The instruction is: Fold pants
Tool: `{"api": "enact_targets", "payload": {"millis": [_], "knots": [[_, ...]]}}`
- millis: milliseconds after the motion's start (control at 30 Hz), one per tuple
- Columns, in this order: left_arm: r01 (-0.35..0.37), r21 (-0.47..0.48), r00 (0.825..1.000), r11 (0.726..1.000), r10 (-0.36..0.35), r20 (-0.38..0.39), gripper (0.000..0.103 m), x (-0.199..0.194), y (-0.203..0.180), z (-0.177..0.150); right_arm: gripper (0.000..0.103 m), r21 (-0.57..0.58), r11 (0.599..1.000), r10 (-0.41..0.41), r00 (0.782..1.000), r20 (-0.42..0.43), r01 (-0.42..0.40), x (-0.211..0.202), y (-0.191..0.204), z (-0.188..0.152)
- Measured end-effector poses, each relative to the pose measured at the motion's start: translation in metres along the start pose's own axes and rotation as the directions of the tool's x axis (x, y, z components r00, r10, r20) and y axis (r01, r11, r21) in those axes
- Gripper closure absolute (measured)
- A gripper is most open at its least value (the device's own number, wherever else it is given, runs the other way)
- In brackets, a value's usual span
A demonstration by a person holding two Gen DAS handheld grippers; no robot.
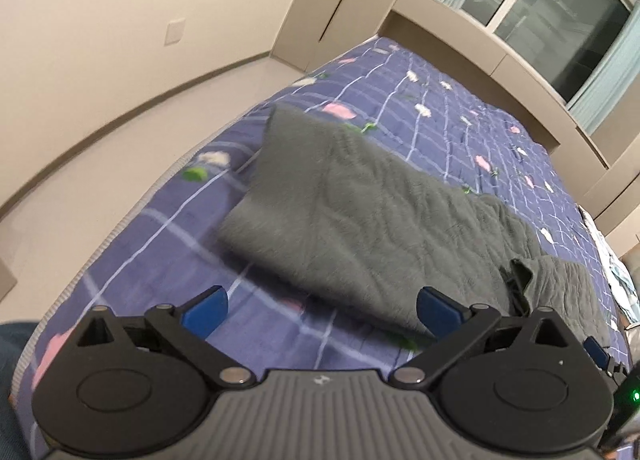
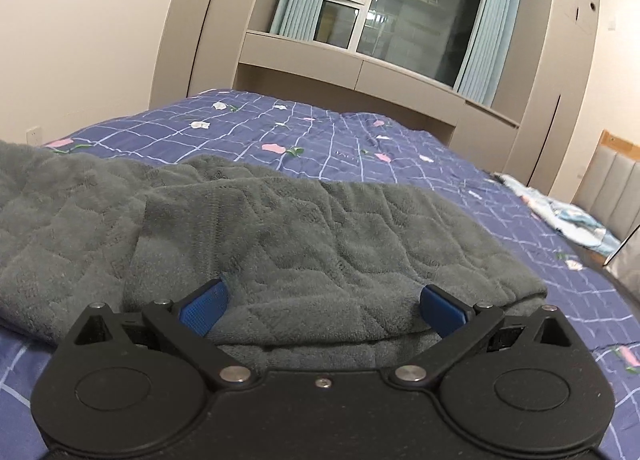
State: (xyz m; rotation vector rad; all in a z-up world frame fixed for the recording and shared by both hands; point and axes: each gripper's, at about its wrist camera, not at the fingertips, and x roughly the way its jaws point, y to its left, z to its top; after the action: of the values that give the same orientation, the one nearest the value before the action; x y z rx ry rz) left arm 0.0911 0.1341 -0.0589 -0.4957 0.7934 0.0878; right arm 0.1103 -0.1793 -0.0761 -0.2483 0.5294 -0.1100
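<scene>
Grey fleece pants [image 1: 360, 199] lie lengthwise on a blue checked bedspread [image 1: 160, 260]. My left gripper [image 1: 322, 312] hangs open just above the bedspread, near the pants' front edge. Its right pad overlaps that edge and nothing is pinched. At the far right of this view, one black finger [image 1: 517, 284] of the other gripper sits on a doubled-over part of the pants. In the right wrist view the pants [image 2: 300, 227] fill the foreground, one layer folded over another. My right gripper [image 2: 322, 310] is open wide, and the folded layer's edge lies between its fingers.
The bed's left edge [image 1: 100, 252] drops to a beige floor [image 1: 100, 159]. A light blue patterned cloth [image 2: 560, 207] lies by the padded headboard [image 2: 612, 179] at the right. Cabinets and a curtained window [image 2: 400, 11] stand beyond the bed. Bare bedspread [image 2: 320, 131] stretches behind the pants.
</scene>
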Motion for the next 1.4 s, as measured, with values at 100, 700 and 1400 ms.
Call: {"api": "enact_targets", "payload": {"millis": [100, 700, 1400], "knots": [[0.001, 0.003, 0.999, 1.000, -0.001, 0.032, 0.001, 0.009, -0.013, 0.005, 0.001, 0.010, 1.000, 0.005, 1.000, 0.004, -0.005, 0.001, -0.001, -0.002], [0.018, 0.110, 0.991, 0.994, -0.032, 0.127, 0.000, 0.010, -0.044, 0.024, 0.001, -0.022, 0.999, -0.026, 0.999, 0.022, 0.027, -0.001, 0.008, -0.007], [0.227, -0.352, 0.974, 0.908, -0.205, 0.100, 0.002, 0.038, 0.044, 0.007, 0.001, 0.008, 1.000, -0.006, 1.000, 0.019, 0.006, 0.000, 0.003, -0.006]]}}
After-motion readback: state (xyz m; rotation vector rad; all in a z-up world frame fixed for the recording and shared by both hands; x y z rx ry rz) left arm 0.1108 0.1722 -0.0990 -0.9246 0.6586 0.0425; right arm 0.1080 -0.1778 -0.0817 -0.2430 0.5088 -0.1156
